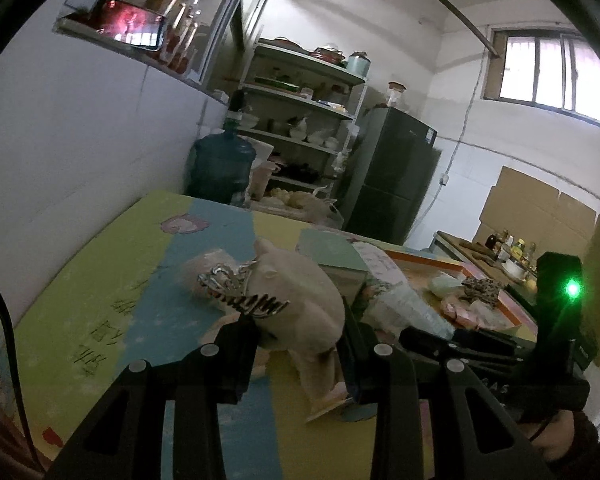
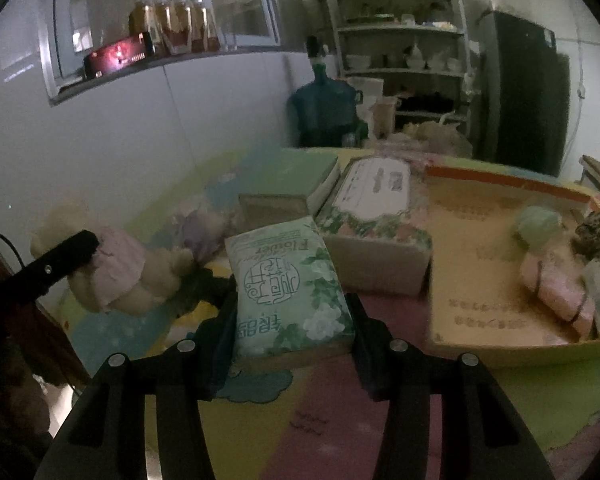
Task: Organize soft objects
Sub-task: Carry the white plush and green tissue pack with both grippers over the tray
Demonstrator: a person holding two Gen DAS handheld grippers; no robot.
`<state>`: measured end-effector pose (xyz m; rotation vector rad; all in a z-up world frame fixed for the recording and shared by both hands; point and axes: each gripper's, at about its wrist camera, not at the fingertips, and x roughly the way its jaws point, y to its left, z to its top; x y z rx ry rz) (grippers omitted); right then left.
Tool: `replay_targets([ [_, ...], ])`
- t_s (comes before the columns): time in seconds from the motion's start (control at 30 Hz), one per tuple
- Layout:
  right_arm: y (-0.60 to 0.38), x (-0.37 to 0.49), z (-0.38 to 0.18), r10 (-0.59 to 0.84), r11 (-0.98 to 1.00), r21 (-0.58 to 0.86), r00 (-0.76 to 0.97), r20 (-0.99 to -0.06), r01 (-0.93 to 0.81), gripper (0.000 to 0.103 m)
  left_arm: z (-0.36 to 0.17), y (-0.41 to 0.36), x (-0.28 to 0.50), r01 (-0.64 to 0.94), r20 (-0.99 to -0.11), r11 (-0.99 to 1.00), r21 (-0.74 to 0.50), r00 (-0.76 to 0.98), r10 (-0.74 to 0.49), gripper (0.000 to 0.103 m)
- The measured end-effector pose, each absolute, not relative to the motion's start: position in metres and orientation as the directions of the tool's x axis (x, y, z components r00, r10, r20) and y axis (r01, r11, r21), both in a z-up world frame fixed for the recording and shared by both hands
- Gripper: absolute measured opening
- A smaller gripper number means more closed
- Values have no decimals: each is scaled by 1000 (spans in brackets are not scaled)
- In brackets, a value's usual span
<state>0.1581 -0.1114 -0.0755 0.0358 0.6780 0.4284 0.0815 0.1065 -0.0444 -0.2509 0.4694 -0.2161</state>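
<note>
The left gripper (image 1: pixel 300 336) is clamped around a cream plush bear (image 1: pixel 296 300) just above the colourful mat (image 1: pixel 100 264), while the right gripper (image 2: pixel 292 320), beside it, squeezes a green tissue pack (image 2: pixel 288 284) near the yellow tray (image 2: pixel 500 344).

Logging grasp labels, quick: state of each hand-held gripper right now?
Left hand-held gripper: closed on the plush toy.
Right hand-held gripper: fingers on both sides of the green tissue pack, gripping it.

plush bear (image 1: pixel 300 300) | cream, seemingly lying sideways | green tissue pack (image 2: pixel 290 288) flat
</note>
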Motion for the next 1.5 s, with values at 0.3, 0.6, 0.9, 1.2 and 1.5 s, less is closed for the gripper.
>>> replay_targets([
  [0.3, -136, 151, -67, 384, 921, 185, 725, -571, -343, 52, -35, 81, 92, 197, -414, 942, -272, 860, -299, 36],
  [0.6, -171, 152, -68, 353, 936, 217, 749, -560, -279, 52, -29, 41, 111, 291, -410, 917, -274, 827, -385, 36],
  [0.9, -210, 157, -63, 297, 953, 220, 777, -556, -206, 52, -23, -8, 128, 386, -415, 881, -273, 779, -470, 37],
  [1.2, -248, 157, -62, 250, 961, 240, 802, -543, -136, 52, -22, -42, 147, 427, -424, 854, -296, 742, -518, 36],
  [1.5, -281, 160, -58, 212, 962, 261, 826, -523, -82, 52, -15, -67, 162, 452, -418, 845, -285, 735, -534, 37],
])
